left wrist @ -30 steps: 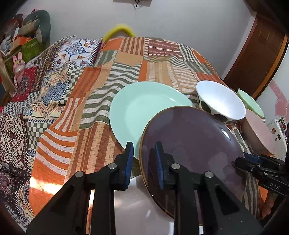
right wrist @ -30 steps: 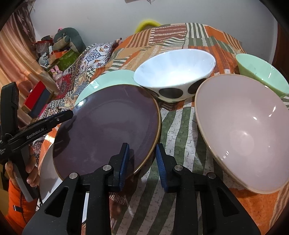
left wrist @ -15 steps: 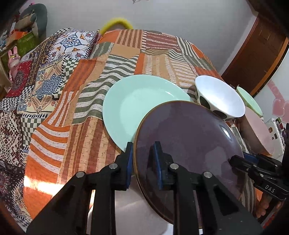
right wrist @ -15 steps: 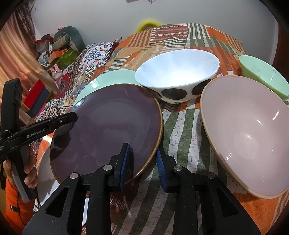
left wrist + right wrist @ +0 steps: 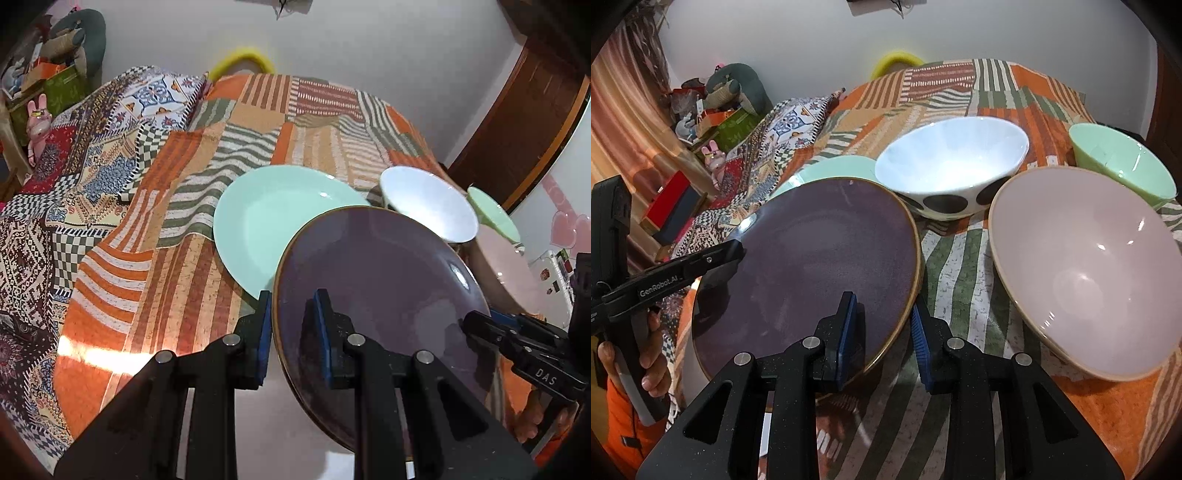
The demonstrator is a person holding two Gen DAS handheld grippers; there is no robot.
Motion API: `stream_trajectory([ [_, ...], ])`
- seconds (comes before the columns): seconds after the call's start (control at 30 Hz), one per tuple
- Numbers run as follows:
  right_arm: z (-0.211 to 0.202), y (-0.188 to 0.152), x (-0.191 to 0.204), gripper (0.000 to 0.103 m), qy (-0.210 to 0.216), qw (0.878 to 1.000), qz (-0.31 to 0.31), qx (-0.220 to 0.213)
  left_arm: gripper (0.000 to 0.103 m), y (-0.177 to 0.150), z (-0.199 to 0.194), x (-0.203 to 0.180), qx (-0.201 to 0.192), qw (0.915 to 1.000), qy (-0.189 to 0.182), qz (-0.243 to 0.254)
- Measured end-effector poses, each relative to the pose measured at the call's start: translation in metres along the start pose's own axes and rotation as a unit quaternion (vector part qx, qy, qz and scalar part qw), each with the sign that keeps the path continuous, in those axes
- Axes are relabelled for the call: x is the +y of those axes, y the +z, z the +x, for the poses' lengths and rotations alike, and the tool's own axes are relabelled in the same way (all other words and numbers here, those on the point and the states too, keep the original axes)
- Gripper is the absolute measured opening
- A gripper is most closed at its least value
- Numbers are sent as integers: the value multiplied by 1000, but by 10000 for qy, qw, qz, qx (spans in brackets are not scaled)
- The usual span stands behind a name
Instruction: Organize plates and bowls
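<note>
**Purple plate pinched from both sides**

You hold the purple plate point(image 5: 809, 266) tilted above the patchwork cloth point(image 5: 177, 280), partly over the mint plate point(image 5: 273, 221). Your left gripper point(image 5: 293, 328) pinches its left rim; your right gripper point(image 5: 884, 332) pinches the near right rim. White spotted bowl point(image 5: 951, 166), pink bowl point(image 5: 1086, 280) and green bowl point(image 5: 1123, 162) sit beside it.

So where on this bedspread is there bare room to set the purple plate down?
Free: the wide quilt left of the mint plate, and the stretch beyond it toward the wall. Crowded: the right side, where the spotted white bowl, pink bowl and green bowl cluster close beside the purple plate.
</note>
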State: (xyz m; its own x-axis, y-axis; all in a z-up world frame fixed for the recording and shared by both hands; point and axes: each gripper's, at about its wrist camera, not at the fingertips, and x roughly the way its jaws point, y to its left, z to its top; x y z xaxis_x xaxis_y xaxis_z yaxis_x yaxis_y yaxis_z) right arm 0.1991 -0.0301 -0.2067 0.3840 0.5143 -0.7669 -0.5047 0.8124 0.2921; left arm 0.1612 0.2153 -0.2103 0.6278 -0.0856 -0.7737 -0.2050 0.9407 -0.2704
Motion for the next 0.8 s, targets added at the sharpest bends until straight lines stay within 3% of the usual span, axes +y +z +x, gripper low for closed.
stream_trajectory([
  [0.57, -73, -9, 2, 27, 90, 9975, -56, -696, 21, -20, -93, -51, -651, 9972, -44, 356],
  [0.8, -95, -22, -10, 27, 46, 9965, 10, -840, 21, -36, -112, -78, -688, 9962, -103, 525],
])
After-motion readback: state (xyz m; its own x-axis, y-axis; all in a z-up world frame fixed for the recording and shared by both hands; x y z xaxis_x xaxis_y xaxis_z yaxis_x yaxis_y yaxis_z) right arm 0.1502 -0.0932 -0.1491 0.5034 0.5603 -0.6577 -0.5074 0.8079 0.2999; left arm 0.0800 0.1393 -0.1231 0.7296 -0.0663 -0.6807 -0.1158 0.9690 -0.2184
